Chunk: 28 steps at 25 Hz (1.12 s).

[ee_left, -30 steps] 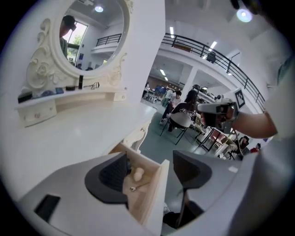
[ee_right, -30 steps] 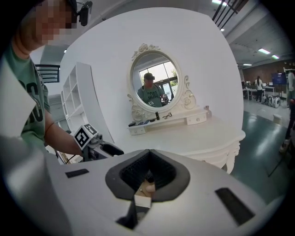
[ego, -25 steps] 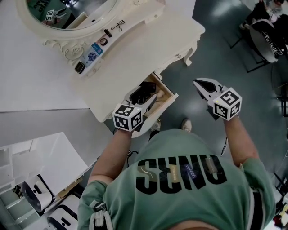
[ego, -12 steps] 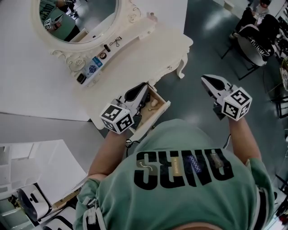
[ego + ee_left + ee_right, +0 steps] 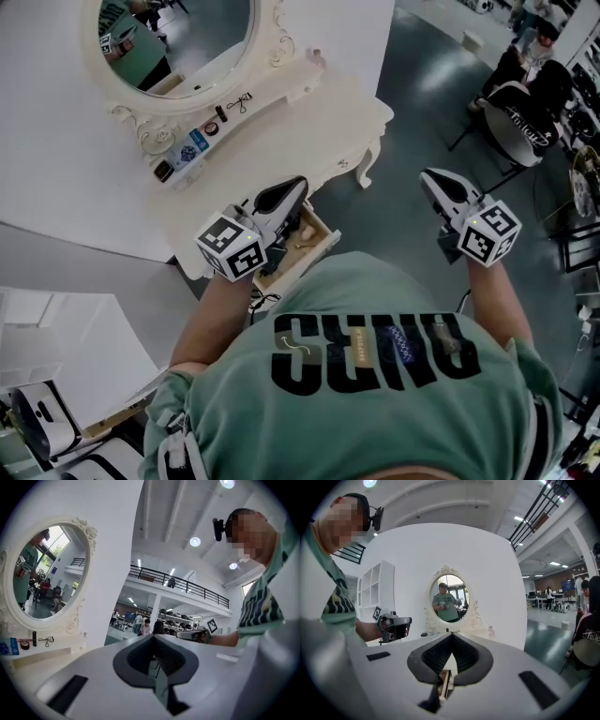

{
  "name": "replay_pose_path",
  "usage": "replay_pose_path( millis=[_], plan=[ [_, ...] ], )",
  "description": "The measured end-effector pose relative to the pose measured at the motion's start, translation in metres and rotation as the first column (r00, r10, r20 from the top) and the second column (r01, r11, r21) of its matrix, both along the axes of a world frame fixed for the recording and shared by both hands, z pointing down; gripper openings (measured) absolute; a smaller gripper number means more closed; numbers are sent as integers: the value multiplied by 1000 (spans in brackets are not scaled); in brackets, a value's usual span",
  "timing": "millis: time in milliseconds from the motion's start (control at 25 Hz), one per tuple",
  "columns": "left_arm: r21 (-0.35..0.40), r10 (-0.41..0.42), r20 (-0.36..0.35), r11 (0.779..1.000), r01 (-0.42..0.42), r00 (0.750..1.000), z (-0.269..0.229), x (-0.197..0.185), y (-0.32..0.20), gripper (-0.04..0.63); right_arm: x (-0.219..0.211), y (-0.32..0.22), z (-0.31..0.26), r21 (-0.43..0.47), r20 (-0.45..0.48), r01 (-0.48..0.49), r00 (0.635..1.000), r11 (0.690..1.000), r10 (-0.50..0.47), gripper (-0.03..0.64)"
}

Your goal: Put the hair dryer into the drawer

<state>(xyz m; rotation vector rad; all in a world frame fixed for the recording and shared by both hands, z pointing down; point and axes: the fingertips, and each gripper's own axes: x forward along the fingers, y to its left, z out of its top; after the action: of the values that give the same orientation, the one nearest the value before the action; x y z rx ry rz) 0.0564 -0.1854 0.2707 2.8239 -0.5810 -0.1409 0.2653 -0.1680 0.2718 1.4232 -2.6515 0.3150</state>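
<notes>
The drawer (image 5: 317, 249) of the white dressing table (image 5: 328, 122) stands pulled out. A dark shape (image 5: 304, 225) lies inside it, likely the hair dryer, mostly hidden under my left gripper (image 5: 298, 184). That gripper hovers above the drawer, shut and empty. In the left gripper view its jaws (image 5: 153, 638) meet with nothing between them. My right gripper (image 5: 427, 176) hangs over the floor to the right of the table, also shut and empty (image 5: 451, 635). The right gripper view looks toward the oval mirror (image 5: 449, 597) and the left gripper (image 5: 394, 624).
Small cosmetics (image 5: 192, 145) line the shelf below the mirror (image 5: 178, 37). A person sits on a chair (image 5: 525, 94) at the upper right. White shelving (image 5: 56, 375) stands at the lower left. The table's curved leg (image 5: 366, 169) is between the two grippers.
Both grippers have risen. The left one has lifted away from the drawer and its jaws have closed empty. The dark shape stays in the drawer.
</notes>
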Motion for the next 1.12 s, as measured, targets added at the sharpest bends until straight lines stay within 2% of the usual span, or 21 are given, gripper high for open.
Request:
replay_pose_path(
  millis=[1120],
  plan=[
    [-25, -37, 9, 999, 38, 999, 14, -10, 5, 9, -16, -1, 12, -25, -27, 56, 998, 998, -57, -8]
  ],
)
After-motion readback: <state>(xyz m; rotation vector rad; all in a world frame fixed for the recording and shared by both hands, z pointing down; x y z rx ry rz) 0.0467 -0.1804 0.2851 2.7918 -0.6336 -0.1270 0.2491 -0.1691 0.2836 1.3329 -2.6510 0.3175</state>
